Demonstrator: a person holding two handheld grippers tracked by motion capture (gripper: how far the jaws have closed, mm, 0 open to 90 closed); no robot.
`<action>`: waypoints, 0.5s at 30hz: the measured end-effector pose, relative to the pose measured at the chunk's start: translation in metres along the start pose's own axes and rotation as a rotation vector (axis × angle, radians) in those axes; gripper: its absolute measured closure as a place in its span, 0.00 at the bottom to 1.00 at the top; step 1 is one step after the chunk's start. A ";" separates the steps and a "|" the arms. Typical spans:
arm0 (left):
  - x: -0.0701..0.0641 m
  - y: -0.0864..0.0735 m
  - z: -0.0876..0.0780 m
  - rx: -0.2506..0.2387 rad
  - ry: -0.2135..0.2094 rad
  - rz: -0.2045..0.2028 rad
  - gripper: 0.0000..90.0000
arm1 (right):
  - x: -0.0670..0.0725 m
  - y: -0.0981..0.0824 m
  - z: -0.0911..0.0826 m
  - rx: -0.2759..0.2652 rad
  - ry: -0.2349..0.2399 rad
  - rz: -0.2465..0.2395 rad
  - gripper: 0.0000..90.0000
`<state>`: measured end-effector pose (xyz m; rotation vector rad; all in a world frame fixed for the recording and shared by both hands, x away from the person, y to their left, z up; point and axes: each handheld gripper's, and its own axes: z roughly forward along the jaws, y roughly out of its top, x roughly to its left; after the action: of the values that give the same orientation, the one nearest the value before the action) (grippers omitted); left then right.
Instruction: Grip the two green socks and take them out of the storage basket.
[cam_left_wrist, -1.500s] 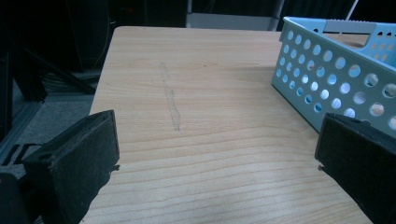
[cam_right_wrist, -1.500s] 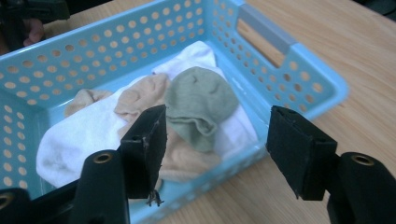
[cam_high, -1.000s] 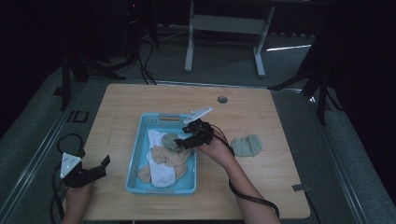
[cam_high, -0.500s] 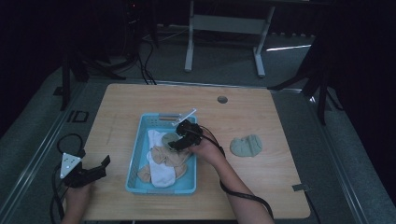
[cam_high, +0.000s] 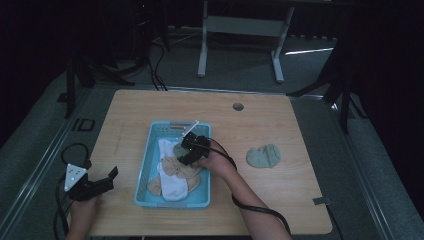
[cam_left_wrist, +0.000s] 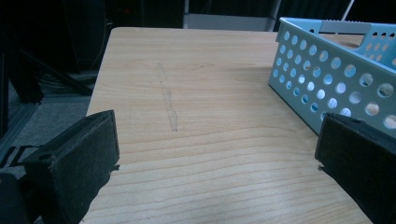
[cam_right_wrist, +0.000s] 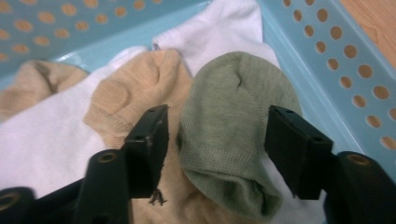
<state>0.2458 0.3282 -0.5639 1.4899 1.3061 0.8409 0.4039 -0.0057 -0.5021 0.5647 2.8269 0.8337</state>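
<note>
The green sock (cam_right_wrist: 233, 126) is soft, light and limp, so it will probably crumple; pinching a bunched fold near its middle looks safest. It lies centre frame in the right gripper view, on the tan and white socks (cam_right_wrist: 126, 98) in the blue basket (cam_high: 145, 170), between the right claw's (cam_right_wrist: 215, 140) parted jaws. The left claw (cam_left_wrist: 215, 154), also parted, hovers over bare bench (cam_left_wrist: 196, 84) at lower left.

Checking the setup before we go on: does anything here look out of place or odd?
One green sock lies alone on the table, right of the blue basket, while its likely mate sits in the basket with the white and tan socks. A faint streak marks the wood. Nothing looks damaged.
</note>
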 end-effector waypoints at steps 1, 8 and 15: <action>0.000 0.000 0.000 0.000 0.000 0.000 0.00 | 0.002 0.001 0.004 0.020 0.002 -0.012 0.50; 0.000 0.000 0.000 0.000 -0.001 0.000 0.00 | 0.004 0.002 0.007 0.057 -0.022 -0.024 0.78; 0.000 0.000 0.000 0.001 0.000 0.000 0.00 | 0.004 0.001 -0.003 0.011 -0.038 -0.001 0.90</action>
<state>0.2459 0.3283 -0.5638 1.4902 1.3068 0.8408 0.4002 -0.0049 -0.4990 0.5743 2.7988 0.7986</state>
